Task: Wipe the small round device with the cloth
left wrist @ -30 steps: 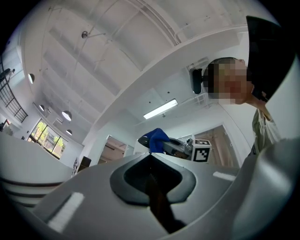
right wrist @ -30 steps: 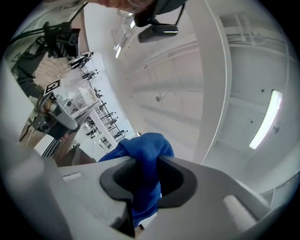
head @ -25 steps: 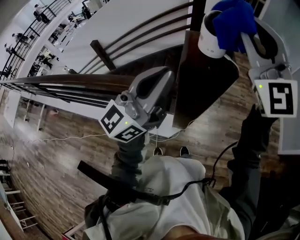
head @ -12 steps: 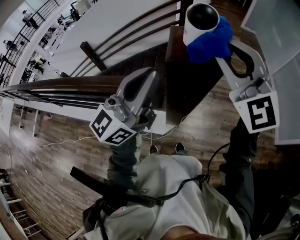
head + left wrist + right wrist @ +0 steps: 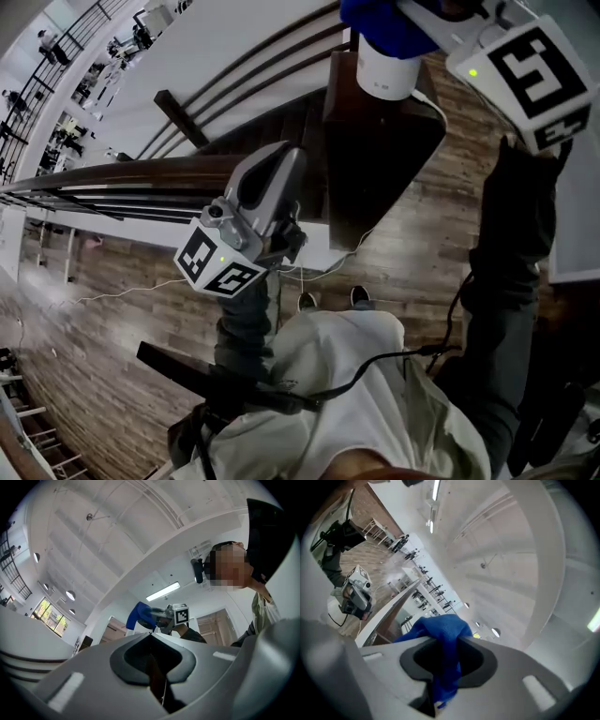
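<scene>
Left gripper [image 5: 278, 173] is nearest me, raised just ahead of my white shirt [image 5: 347, 375]. Its jaws are pressed together with nothing between them, confirmed in the left gripper view. Right gripper [image 5: 427, 14] is farther out at upper right on an extended arm, jaws clamped on a bunched blue cloth [image 5: 382, 22]. In the right gripper view the cloth fills the gap and spills out above and below the jaws. From the head view the cloth lies over the top of the small round device [image 5: 385, 73], a white cylinder standing upright at the far end of a dark wooden tabletop [image 5: 384, 169]. Its top face is hidden by the cloth, so I cannot confirm contact. White cable [image 5: 433, 105] curves along the tabletop beside the device. Beyond the tabletop is a dark wooden railing [image 5: 141, 169], with a plank floor [image 5: 122, 309] below. Farthest out, at upper left, there are small figures of people [image 5: 56, 37].
</scene>
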Demonstrator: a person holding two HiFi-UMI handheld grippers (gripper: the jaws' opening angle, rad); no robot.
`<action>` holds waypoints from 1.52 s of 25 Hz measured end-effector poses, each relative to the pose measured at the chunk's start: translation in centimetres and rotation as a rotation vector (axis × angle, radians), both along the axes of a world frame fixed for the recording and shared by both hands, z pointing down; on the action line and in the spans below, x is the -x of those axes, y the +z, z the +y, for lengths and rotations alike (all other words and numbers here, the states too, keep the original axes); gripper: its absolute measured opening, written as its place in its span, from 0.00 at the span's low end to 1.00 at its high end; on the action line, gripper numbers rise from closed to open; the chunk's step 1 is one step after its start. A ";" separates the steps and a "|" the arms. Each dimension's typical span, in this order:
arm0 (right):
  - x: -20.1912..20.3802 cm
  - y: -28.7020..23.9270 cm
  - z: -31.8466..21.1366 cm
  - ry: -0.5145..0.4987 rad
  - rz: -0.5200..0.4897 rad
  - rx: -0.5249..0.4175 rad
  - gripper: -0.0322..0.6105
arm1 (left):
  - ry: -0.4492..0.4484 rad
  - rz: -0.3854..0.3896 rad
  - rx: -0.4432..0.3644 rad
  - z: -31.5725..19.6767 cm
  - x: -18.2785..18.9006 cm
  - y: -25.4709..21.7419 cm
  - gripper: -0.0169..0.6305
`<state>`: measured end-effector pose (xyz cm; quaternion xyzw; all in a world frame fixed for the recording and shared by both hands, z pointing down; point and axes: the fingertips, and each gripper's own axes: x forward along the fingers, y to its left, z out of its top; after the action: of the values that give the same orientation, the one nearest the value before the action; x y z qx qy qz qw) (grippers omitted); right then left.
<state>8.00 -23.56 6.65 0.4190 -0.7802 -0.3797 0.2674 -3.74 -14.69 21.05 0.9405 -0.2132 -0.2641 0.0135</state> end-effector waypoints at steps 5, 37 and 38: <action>3.5 1.4 -0.8 -0.018 0.150 0.030 0.18 | -0.021 0.005 0.003 0.1 1.0 0.2 0.03; 2.0 10.6 6.3 0.146 0.310 -0.198 0.18 | 0.033 -0.112 -0.240 -2.2 -3.4 -8.8 0.03; 1.6 10.9 6.5 0.136 0.292 -0.183 0.18 | 0.040 -0.115 -0.239 -2.1 -3.6 -8.7 0.03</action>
<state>6.36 -17.03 17.57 0.4338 -0.6653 -0.4868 0.3637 -0.15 -16.80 12.40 0.9530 -0.1619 -0.2331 -0.1056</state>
